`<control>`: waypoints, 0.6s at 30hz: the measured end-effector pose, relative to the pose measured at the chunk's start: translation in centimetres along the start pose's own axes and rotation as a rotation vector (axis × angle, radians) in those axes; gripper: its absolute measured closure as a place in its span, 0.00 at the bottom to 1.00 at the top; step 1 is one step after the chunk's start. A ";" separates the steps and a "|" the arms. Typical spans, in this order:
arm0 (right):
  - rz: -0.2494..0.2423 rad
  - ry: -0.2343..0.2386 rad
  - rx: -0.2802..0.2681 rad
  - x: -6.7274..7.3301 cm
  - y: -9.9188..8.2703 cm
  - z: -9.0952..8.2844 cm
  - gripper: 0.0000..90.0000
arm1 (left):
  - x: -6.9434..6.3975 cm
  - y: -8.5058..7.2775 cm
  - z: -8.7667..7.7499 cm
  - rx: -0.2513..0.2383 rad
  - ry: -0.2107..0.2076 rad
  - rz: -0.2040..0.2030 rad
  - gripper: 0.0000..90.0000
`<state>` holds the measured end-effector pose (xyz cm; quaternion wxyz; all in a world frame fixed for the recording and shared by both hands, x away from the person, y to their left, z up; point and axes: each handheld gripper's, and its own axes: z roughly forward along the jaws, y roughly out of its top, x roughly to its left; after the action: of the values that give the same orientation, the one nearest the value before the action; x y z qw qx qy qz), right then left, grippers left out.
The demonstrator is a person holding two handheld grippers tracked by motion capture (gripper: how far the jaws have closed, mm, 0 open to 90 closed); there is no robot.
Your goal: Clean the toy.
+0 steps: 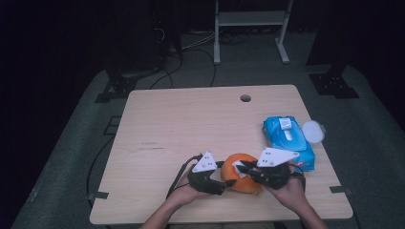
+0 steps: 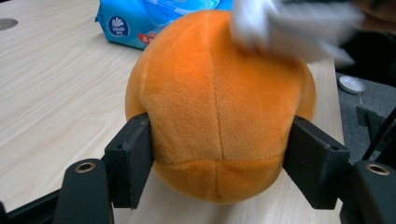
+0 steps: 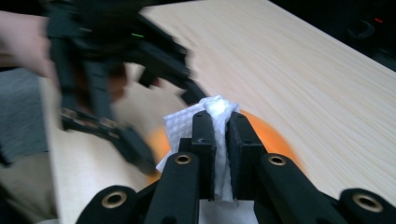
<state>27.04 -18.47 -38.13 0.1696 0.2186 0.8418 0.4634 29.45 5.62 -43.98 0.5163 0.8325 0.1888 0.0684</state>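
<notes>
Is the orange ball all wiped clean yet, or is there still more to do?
Not finished, it seems. Done: the wipe pack is open and a white wipe is out. In hand: the left hand-held gripper clamps the orange plush ball on the table, while the right hand-held gripper pinches the wipe against the ball's top. Left: probably the other sides.

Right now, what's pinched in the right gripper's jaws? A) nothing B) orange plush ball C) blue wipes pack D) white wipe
D: in the right gripper view, the right gripper has its jaws closed on a white wipe, held above the orange plush ball.
</notes>
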 end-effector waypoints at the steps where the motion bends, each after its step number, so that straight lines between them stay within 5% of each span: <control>1: 0.017 -0.016 0.005 -0.5 -0.3 -0.3 0.91 | 0.1 0.0 0.0 0.001 -0.005 -0.006 0.32; 5: 0.050 -0.015 0.007 -0.9 -0.8 -0.4 0.91 | 0.1 0.1 0.2 -0.004 -0.025 -0.050 0.22; 11: -0.007 0.073 0.004 1.6 0.6 1.2 0.91 | -1.0 0.4 0.2 0.011 0.003 0.054 0.30; 13: -0.025 0.063 0.011 1.8 0.7 1.4 0.91 | -0.9 0.4 0.1 0.010 0.003 0.053 0.31; 18: 0.024 -0.002 0.006 -0.5 0.1 0.3 0.91 | -0.6 0.2 0.1 0.003 -0.005 0.049 0.31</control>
<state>27.66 -18.44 -38.16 0.1645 0.2296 0.8405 0.4624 29.00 5.21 -43.80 0.5136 0.8379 0.1670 0.0786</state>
